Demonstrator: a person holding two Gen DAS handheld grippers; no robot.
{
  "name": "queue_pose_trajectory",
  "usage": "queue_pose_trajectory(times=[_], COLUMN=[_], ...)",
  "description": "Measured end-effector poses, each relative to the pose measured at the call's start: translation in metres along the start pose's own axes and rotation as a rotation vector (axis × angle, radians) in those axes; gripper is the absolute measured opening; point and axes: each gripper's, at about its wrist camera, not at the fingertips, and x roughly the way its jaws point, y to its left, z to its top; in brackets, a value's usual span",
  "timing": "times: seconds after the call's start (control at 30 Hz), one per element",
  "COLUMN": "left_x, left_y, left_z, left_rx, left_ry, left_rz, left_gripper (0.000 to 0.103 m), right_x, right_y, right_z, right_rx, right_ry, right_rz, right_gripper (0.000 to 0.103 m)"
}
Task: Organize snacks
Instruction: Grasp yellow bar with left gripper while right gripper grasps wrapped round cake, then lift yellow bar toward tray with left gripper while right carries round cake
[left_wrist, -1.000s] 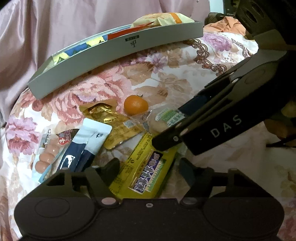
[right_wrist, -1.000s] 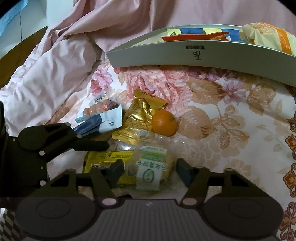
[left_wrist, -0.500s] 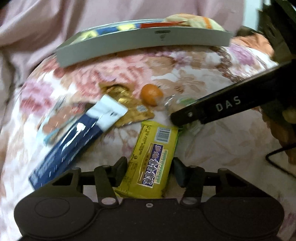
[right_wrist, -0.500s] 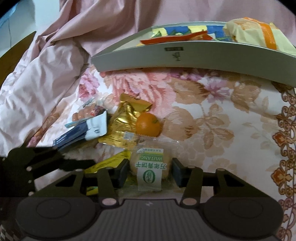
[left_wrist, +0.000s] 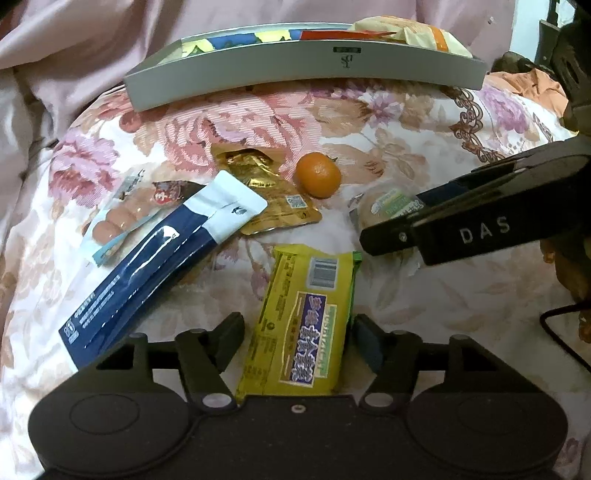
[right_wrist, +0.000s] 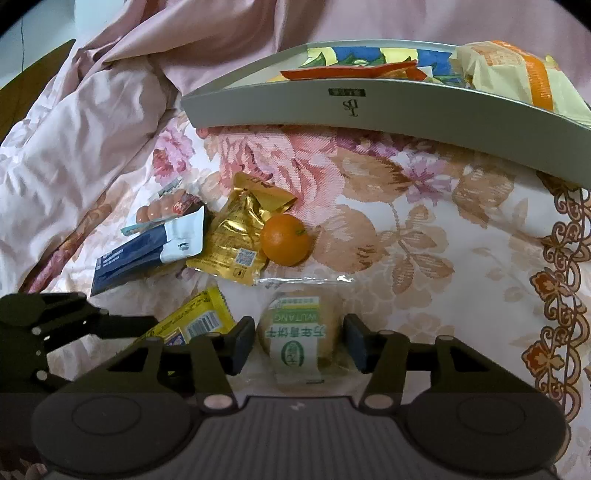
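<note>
A yellow snack bar (left_wrist: 306, 321) lies between the fingers of my left gripper (left_wrist: 299, 339), which is open around it. A round cake in clear wrap with a green label (right_wrist: 299, 336) lies between the fingers of my right gripper (right_wrist: 299, 345), also open around it. The cake also shows in the left wrist view (left_wrist: 384, 206), partly behind the right gripper's body. A grey tray (right_wrist: 369, 107) at the back holds several packets. The yellow bar's end shows in the right wrist view (right_wrist: 195, 321).
On the floral cloth lie an orange (left_wrist: 318, 174), a gold pouch (left_wrist: 269, 199), a blue and white sachet (left_wrist: 159, 258) and a sausage pack (left_wrist: 122, 221). Pink bedding (right_wrist: 92, 129) rises at the left. A black cable (left_wrist: 565, 332) lies at the right.
Both grippers have narrowed around their snacks. The left view has swung so the yellow bar sits centred between its fingers; the right gripper has moved in over the cake.
</note>
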Motion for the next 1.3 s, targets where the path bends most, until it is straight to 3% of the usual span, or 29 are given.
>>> queue_pose_trajectory(times=[0.13, 0.5, 0.77, 1.07, 1.3], left_x=[0.001, -0.004, -0.01, -0.03, -0.058], left_y=[0.001, -0.003, -0.01, -0.014, -0.014], left_z=[0.0, -0.005, -0.011, -0.027, -0.024], left_rx=[0.011, 0.009, -0.046, -0.063, -0.054], left_ry=[-0.003, -0.036, -0.068, -0.098, -0.161], left_rz=[-0.005, 0.0, 0.05, 0.104, 0.143], left_gripper=[0.07, 0.055, 0.051, 0.05, 0.05], right_x=[0.001, 0.006, 0.005, -0.003, -0.017], right_y=[0.002, 0.027, 0.036, 0.06, 0.066], right_z=[-0.001, -0.01, -0.015, -0.028, -0.03], right_rx=[-0.029, -0.259, -0.314, -0.527, -0.591], right_ry=[0.006, 0.037, 0.013, -0.055, -0.16], right_rz=[-0.005, -0.087, -0.116, -0.211, -0.259], right_gripper=[0.06, 0.064, 0.056, 0.053, 0.053])
